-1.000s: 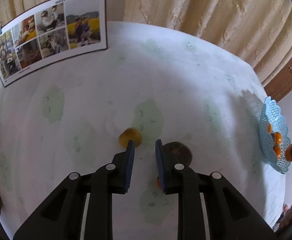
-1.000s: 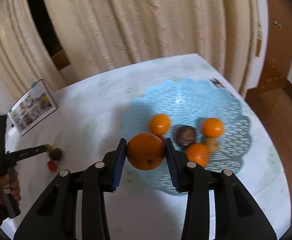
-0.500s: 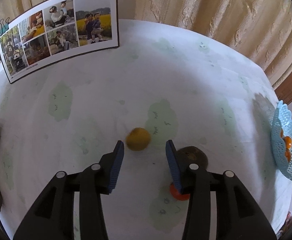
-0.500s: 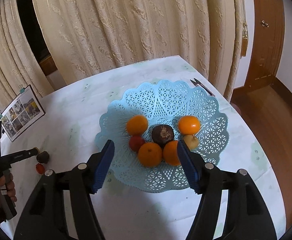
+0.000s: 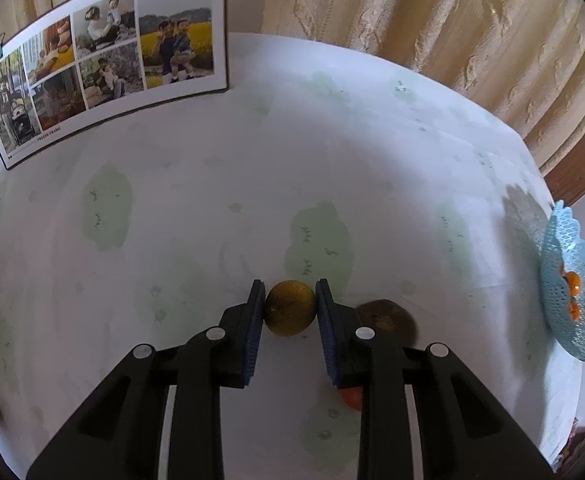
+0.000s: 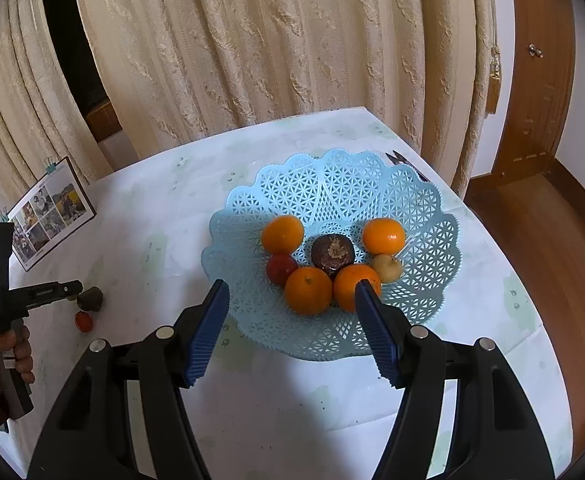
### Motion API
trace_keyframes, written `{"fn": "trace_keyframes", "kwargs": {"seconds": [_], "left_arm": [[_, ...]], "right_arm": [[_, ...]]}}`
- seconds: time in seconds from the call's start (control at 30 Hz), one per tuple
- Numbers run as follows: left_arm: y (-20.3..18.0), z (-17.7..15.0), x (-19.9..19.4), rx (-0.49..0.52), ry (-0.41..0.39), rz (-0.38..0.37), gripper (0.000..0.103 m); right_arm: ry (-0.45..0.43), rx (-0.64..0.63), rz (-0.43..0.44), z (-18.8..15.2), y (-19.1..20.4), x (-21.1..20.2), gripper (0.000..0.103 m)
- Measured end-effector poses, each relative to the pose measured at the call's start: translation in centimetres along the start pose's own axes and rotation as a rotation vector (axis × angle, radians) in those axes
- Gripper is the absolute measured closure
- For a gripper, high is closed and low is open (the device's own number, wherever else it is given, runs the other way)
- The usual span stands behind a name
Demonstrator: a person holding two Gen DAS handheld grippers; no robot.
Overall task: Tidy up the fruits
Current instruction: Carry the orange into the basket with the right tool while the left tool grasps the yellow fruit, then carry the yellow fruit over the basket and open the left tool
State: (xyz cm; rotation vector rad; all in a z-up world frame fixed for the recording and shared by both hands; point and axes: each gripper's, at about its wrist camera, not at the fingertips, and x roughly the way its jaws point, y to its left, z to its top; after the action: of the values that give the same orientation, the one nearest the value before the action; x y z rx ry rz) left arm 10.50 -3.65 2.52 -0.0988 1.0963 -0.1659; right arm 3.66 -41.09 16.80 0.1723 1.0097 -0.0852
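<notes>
My left gripper (image 5: pixel 289 298) is shut on a yellow-brown round fruit (image 5: pixel 290 307) resting on the white tablecloth. A dark brown fruit (image 5: pixel 388 316) lies just right of it, and a small red fruit (image 5: pixel 352 398) shows under the right finger. My right gripper (image 6: pixel 292 292) is open and empty, held above the near rim of the light blue lattice basket (image 6: pixel 332 184). The basket holds several oranges (image 6: pixel 307 290), a dark brown fruit (image 6: pixel 331 251), a red fruit (image 6: pixel 280 268) and a pale yellow fruit (image 6: pixel 387 267). The basket also shows in the left wrist view (image 5: pixel 568 292).
A photo collage board (image 5: pixel 104 64) stands at the table's far left edge, before beige curtains. The right wrist view shows the left gripper (image 6: pixel 68 294) held in a hand, with the dark fruit (image 6: pixel 90 298) and red fruit (image 6: pixel 83 321) beside it. Wooden floor lies right of the table.
My right gripper let the orange go into the basket, opened wide and pulled back. My left gripper opened, moved forward around the yellow-brown fruit and shut on it.
</notes>
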Motion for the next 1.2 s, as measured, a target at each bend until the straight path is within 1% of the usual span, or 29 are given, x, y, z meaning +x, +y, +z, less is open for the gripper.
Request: {"fn": "trace_keyframes", "kwargs": {"seconds": [0.07, 0.2, 0.33, 0.4, 0.57, 0.73, 0.9, 1.13, 1.17, 1.2], "left_arm": [[-0.6, 0.2, -0.6, 0.007, -0.005, -0.007, 0.077], [-3.0, 0.9, -2.2, 0.032, -0.027, -0.045, 0.077], [-6.8, 1.5, -3.7, 0.087, -0.051, -0.103, 0.077], [-9.2, 1.5, -4.3, 0.127, -0.057, -0.136, 0.077], [-15.1, 0.8, -4.9, 0.217, -0.056, -0.219, 0.077], [-20.4, -0.1, -4.9, 0.289, -0.043, -0.279, 0.077], [-23.7, -0.8, -4.6, 0.33, -0.033, -0.307, 0.077], [-26.0, -1.2, -4.2, 0.356, -0.021, -0.308, 0.076], [-26.1, -1.2, -4.1, 0.355, -0.017, -0.309, 0.066], [-26.1, -1.2, -4.0, 0.35, -0.015, -0.309, 0.044]], "right_arm": [[-0.006, 0.004, 0.002, 0.0, -0.2, -0.2, 0.036], [-0.017, 0.015, 0.0, 0.0, -0.8, -0.6, 0.036], [-0.022, 0.033, -0.012, -0.1, -2.1, -1.2, 0.036], [-0.026, 0.043, -0.02, -0.2, -2.8, -1.6, 0.036], [-0.04, 0.074, -0.041, -0.4, -4.9, -2.6, 0.036], [-0.039, 0.096, -0.053, -0.9, -6.6, -3.1, 0.036], [-0.037, 0.107, -0.058, -1.3, -7.8, -3.5, 0.036], [-0.042, 0.119, -0.057, -1.5, -8.7, -3.8, 0.036], [-0.044, 0.123, -0.056, -1.5, -8.8, -3.9, 0.036], [-0.045, 0.124, -0.055, -1.5, -8.9, -3.8, 0.036]]}}
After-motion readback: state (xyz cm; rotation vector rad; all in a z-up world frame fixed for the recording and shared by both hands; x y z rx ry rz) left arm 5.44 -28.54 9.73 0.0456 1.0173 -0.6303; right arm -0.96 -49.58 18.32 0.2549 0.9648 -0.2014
